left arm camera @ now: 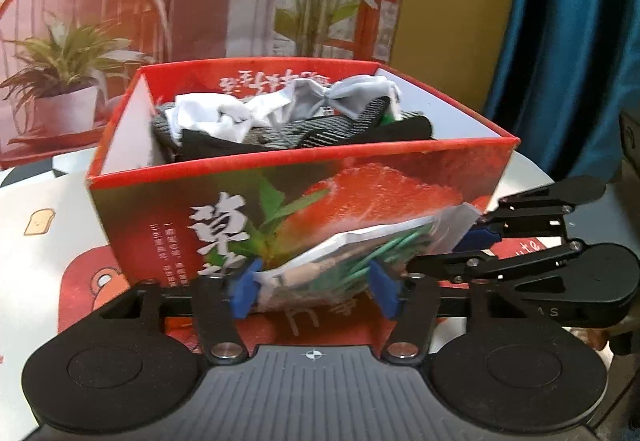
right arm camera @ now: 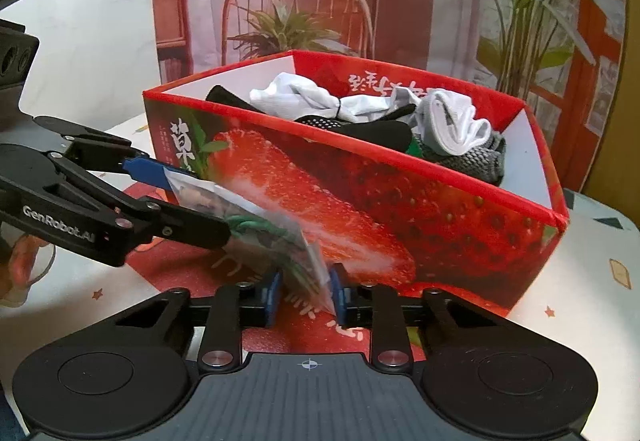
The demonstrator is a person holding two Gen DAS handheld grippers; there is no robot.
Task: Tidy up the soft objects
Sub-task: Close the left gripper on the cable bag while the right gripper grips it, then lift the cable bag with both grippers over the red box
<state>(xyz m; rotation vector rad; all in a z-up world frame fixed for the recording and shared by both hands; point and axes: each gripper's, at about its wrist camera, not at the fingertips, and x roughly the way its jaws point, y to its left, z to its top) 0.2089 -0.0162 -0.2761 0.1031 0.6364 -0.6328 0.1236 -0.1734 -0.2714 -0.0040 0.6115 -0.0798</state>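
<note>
I've got a clear plastic pouch with green strands and a tan item inside (left arm camera: 348,261), and it's in the air just in front of the near wall of the red strawberry-printed cardboard box (left arm camera: 304,201), low, below the rim. My left gripper (left arm camera: 316,287) has its blue pads pressing the pouch from both sides across its middle. My right gripper (right arm camera: 306,291) comes in from the right; its jaws stand a little apart around the pouch's corner, and I can't tell whether they truly bite.

My read: this is the carry step, pouch picked up, not yet in the box. Next I need to lift it over the near rim and let go above the pile of white, grey and black socks (left arm camera: 280,121) already filling the box, both tools releasing together so it doesn't snag.

The pouch's long axis runs left to right between the tools, tilted, its right end higher. In the right wrist view it hangs edge-on, the corner pointing down.

Underneath, the white tabletop with a red printed mat (right arm camera: 180,269).
</note>
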